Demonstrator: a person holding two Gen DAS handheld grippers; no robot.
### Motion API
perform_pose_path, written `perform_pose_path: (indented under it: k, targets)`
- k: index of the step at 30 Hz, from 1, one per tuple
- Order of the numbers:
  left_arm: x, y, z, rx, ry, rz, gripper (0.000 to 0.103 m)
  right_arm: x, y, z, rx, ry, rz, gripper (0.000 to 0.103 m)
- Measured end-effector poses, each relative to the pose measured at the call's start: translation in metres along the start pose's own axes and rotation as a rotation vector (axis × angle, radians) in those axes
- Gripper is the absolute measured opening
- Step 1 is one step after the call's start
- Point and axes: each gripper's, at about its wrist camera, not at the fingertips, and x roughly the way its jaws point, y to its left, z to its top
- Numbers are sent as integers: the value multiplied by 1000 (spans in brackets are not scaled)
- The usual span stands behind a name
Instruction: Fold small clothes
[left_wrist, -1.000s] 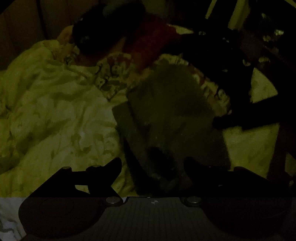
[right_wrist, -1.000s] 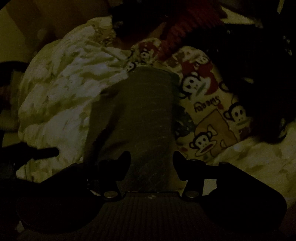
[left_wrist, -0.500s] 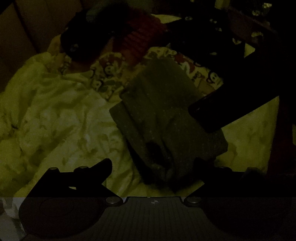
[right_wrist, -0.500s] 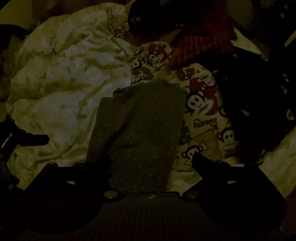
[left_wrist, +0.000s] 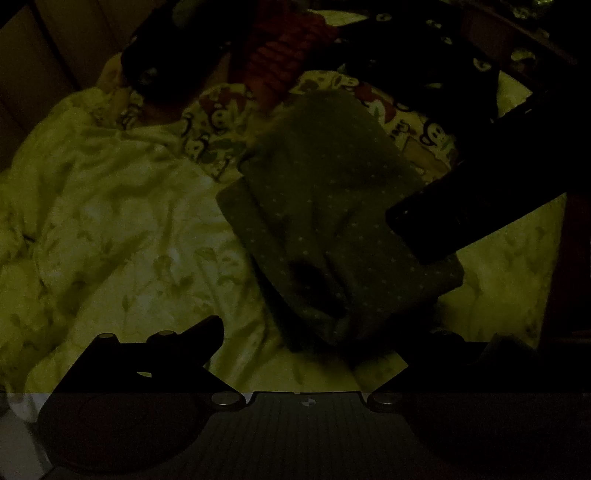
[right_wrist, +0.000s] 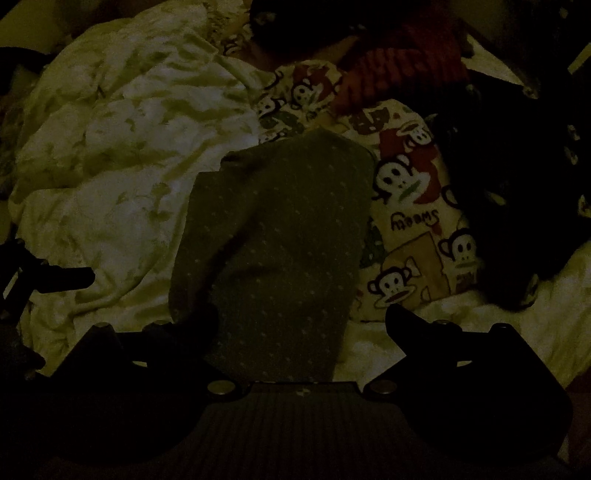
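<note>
My right gripper (right_wrist: 301, 325) has just been opening and its jaws now stand wide; the dotted green garment (right_wrist: 280, 243) lies between them, unpinched. My left gripper (left_wrist: 314, 332) is spread wide too, holding nothing, the garment's near edge just ahead of it. The garment lies folded on the pale quilt (left_wrist: 122, 229), its far end touching the monkey-print cloth (right_wrist: 410, 206). The room is very dim, so I judge the main risk is misreading the layers: a careless next pinch could catch quilt along with garment, or drag the fold open.
</note>
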Motion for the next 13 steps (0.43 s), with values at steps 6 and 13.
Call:
perform_pose_path:
  k: [6, 13]
  targets:
    - [-2, 1, -2, -21, -20, -10, 103, 2, -1, -1, 4, 10, 3, 98]
    - [-4, -1, -2, -22, -34, -6, 103, 3, 0, -3, 7, 16, 0, 98]
